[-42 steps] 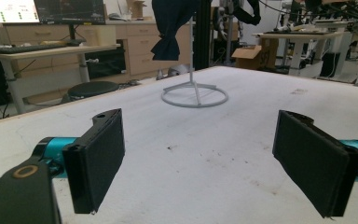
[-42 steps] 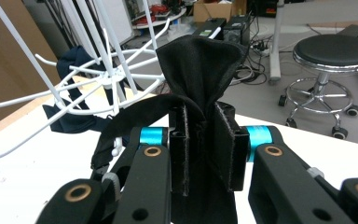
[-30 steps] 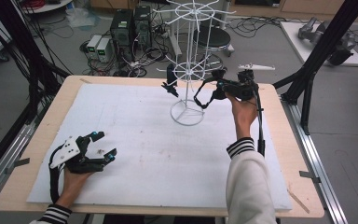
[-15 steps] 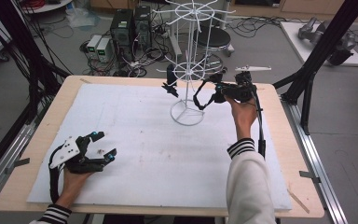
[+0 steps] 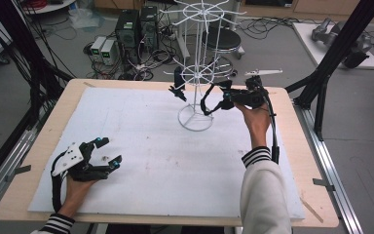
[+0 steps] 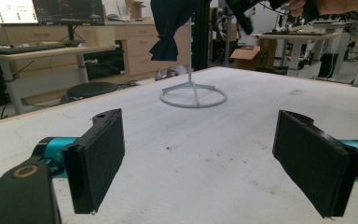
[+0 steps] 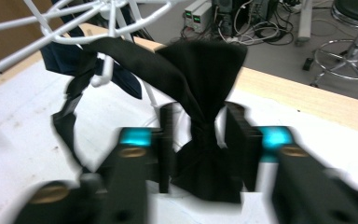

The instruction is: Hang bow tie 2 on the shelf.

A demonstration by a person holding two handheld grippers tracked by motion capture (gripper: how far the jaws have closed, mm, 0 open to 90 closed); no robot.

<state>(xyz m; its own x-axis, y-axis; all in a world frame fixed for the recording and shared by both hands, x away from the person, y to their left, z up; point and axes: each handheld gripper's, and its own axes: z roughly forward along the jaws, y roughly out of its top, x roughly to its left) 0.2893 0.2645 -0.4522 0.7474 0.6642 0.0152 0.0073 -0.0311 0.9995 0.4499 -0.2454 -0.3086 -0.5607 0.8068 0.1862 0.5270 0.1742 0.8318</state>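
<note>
Right hand-held gripper (image 7: 198, 149) jaws just opened around black bow tie (image 7: 200, 88).

You have a wooden table (image 5: 302, 161) in front of you, its pale edge showing all round a white sheet (image 5: 165, 161) that covers most of the top. The sheet bears dark specks near its middle. On it, toward the far side, stands the white wire rack (image 5: 195, 117) on its ring base. Your left gripper (image 5: 95, 157) rests on the sheet at the near left corner.
</note>
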